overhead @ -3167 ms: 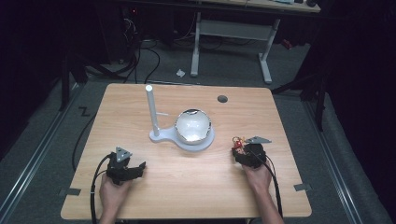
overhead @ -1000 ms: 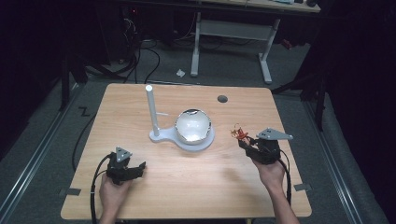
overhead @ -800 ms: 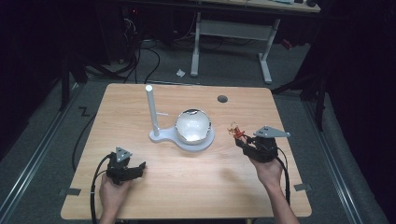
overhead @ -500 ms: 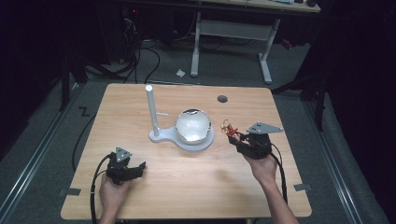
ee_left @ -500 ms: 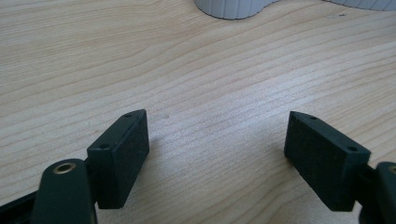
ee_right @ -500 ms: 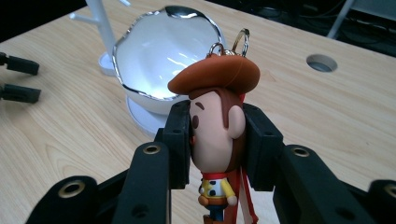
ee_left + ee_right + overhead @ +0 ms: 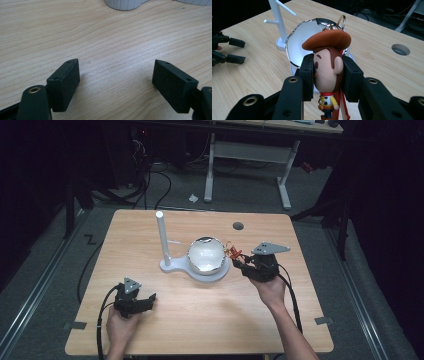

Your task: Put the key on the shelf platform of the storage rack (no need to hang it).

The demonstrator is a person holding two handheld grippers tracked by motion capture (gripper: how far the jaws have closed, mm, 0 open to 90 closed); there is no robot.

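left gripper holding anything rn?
No: in the left gripper view the left gripper stands with its black jaws wide apart over the bare light wooden table, nothing between them.

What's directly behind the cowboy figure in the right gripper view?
Behind the cowboy keychain, clamped in the right gripper, sits the shiny bowl on its white stand. The figure's hat and head cover the bowl's right side.

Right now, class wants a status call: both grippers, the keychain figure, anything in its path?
Left gripper open, resting low. Right gripper shut on cowboy keychain. White stand and shiny bowl just ahead.
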